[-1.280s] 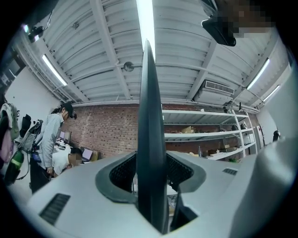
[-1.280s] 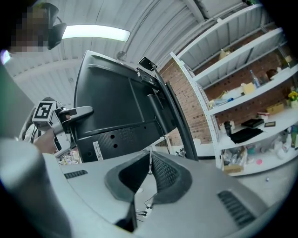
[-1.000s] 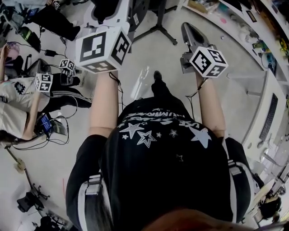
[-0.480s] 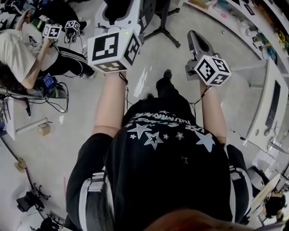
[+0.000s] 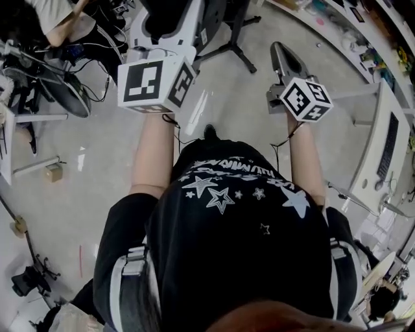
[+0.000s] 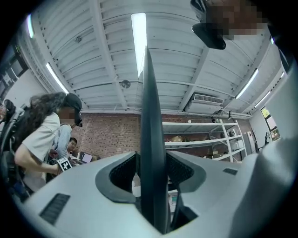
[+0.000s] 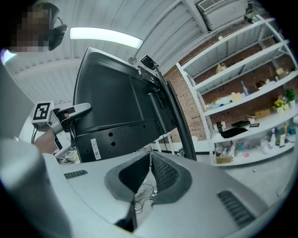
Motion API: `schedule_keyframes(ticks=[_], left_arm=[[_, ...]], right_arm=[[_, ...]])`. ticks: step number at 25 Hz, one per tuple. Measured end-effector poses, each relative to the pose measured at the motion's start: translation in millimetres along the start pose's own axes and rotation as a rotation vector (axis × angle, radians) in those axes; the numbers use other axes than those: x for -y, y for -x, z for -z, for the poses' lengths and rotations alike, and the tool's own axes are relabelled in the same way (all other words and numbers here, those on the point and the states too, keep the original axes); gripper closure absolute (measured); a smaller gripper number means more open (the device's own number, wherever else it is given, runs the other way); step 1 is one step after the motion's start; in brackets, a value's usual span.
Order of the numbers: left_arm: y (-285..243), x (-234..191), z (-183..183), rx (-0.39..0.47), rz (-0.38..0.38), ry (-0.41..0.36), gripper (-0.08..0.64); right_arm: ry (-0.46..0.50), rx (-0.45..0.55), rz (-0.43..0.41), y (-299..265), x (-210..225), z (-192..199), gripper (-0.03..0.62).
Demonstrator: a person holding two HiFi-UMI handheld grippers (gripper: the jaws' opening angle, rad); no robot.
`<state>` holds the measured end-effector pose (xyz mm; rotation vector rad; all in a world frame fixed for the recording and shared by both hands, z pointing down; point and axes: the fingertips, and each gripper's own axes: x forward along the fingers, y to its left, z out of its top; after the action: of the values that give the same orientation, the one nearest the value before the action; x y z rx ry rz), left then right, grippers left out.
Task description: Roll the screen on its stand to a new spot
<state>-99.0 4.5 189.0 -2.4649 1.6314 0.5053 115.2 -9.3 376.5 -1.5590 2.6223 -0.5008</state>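
The screen [image 7: 116, 104] is a big dark panel on a black pole stand [image 7: 179, 121]; the right gripper view shows its back. In the left gripper view its thin edge [image 6: 151, 116] stands upright between the jaws, and my left gripper [image 6: 152, 160] is shut on it. From the head view the left gripper [image 5: 162, 45] reaches to the screen's white casing [image 5: 144, 26] above the stand's feet [image 5: 228, 47]. My right gripper [image 5: 284, 59] hangs free right of the screen, its pads [image 7: 160, 169] together on nothing.
A desk with a keyboard [image 5: 389, 152] runs along the right. Cables, a dark round base [image 5: 61, 94] and a seated person [image 5: 61, 16] fill the upper left floor. A small box [image 5: 53, 172] and a tripod [image 5: 29, 279] lie left. Shelves [image 7: 242, 93] line the brick wall.
The floor has slid past: the seated person at left moved up toward the frame's top corner and a small box came into view. Both grippers keep their hold and pose.
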Motion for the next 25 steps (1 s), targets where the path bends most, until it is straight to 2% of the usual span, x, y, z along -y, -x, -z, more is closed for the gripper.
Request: schedule_keyframes(ticks=[6, 15, 25], left_arm=[[32.0, 13.0, -10.7, 0.0, 0.002, -0.006, 0.346], [77.5, 53.6, -23.9, 0.012, -0.008, -0.006, 0.345], [110.2, 92.1, -33.8, 0.036, 0.01, 0.006, 0.345]], right_arm=[[0.015, -0.028, -0.027, 42.4, -19.1, 13.5, 0.584], [0.007, -0.033, 0.011, 121.7, -23.5, 32.3, 0.584], [0.01, -0.023, 0.005, 155.8, -33.8, 36.3, 0.584]])
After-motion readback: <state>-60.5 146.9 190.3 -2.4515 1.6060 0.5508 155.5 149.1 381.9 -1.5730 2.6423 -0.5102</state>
